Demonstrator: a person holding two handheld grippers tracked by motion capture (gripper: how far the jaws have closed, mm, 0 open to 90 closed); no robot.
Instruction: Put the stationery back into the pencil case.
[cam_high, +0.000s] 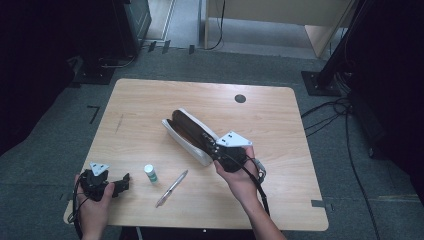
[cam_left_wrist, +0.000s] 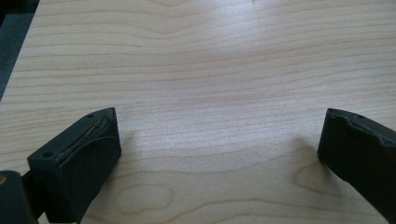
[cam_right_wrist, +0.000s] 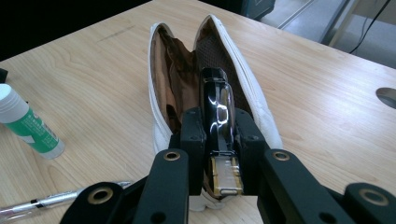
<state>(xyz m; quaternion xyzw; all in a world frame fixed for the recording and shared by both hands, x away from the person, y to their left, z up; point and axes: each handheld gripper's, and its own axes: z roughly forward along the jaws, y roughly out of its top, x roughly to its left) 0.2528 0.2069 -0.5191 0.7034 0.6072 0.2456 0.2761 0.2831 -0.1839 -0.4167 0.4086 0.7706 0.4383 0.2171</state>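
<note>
Right gripper view: the right claw (cam_right_wrist: 219, 140) is clamped on a glossy black correction-tape dispenser (cam_right_wrist: 218, 112), pads on its two flat sides, its clear end towards the camera and its black end reaching into the mouth of the open white pencil case (cam_right_wrist: 261, 112); the case lies near the middle of the table (cam_high: 150, 100) with its brown lining showing; I judge the dispenser light, stiff and rather slippery, best held across the flat sides as now, well down the body so it cannot pivot; the case is soft and will give or slide if pushed, so the entry calls for a gentle hand. High view: seen from the claw, the case runs off towards 10 o'clock; the glue stick (cam_high: 150, 173) and the pen (cam_high: 171, 188) lie at about 8 o'clock from the case; the left claw (cam_high: 121, 183) rests low at the table's near left corner, its jaws wide apart over bare wood, holding nothing.
</note>
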